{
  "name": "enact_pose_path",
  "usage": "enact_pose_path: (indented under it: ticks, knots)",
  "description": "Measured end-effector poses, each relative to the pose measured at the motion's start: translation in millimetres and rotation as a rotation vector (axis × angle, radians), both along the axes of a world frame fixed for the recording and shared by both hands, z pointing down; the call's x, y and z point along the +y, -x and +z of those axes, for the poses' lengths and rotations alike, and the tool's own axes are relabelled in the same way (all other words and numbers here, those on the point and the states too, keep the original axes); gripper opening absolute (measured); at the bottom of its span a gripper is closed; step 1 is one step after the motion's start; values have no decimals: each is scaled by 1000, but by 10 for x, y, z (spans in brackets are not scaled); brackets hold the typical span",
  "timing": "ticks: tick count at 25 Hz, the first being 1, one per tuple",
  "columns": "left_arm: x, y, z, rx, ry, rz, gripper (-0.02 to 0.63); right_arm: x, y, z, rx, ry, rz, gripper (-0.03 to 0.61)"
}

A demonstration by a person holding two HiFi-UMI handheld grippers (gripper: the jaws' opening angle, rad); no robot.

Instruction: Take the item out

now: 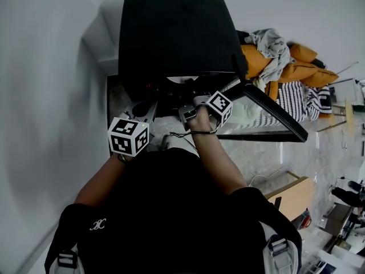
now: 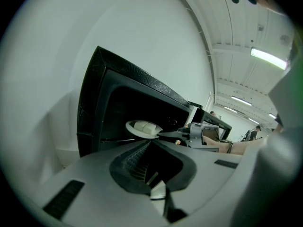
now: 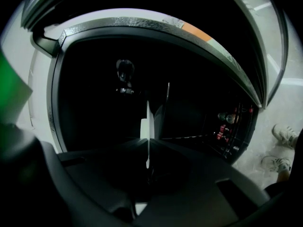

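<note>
Plate (image 2: 143, 129), white and carrying pale lumps (image 2: 145, 126), sits level at the mouth of the black oven (image 2: 128, 79). It is in front of the dark cavity and just above the lower lip.

1. Your right gripper (image 2: 166, 134) is clamped on the near rim of the plate. In the right gripper view the plate shows edge-on as a thin white line between the closed jaws.
2. Your left gripper (image 2: 151, 143) has its jaws brought together with nothing between them. It is low and to the left of the plate, apart from it.
3. Edges: the oven's top frame runs well above the plate. The cavity's left wall is well apart from the plate rim. The interior behind the plate is dark and its depth cannot be judged.
4. The door (image 1: 274, 116) stands swung out to the right in the head view, with its frame edge near your right hand (image 1: 199, 116).
5. A pale wall (image 1: 51, 96) stands close along the oven's left side.
</note>
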State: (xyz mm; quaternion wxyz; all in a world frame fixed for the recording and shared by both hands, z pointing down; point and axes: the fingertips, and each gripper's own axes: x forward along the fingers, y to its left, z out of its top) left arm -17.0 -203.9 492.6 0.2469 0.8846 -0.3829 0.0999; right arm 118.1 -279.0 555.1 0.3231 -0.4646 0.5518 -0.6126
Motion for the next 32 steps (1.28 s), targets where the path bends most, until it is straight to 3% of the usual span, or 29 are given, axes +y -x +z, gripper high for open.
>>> enact_pose_path:
  ticks: [13, 32]
  knots:
    - [-30, -12, 44, 8, 7, 45, 8, 192, -15, -134, -68, -88, 23, 15]
    - [126, -40, 126, 20, 33, 166, 8, 850, -60, -284, -54, -93, 99, 17]
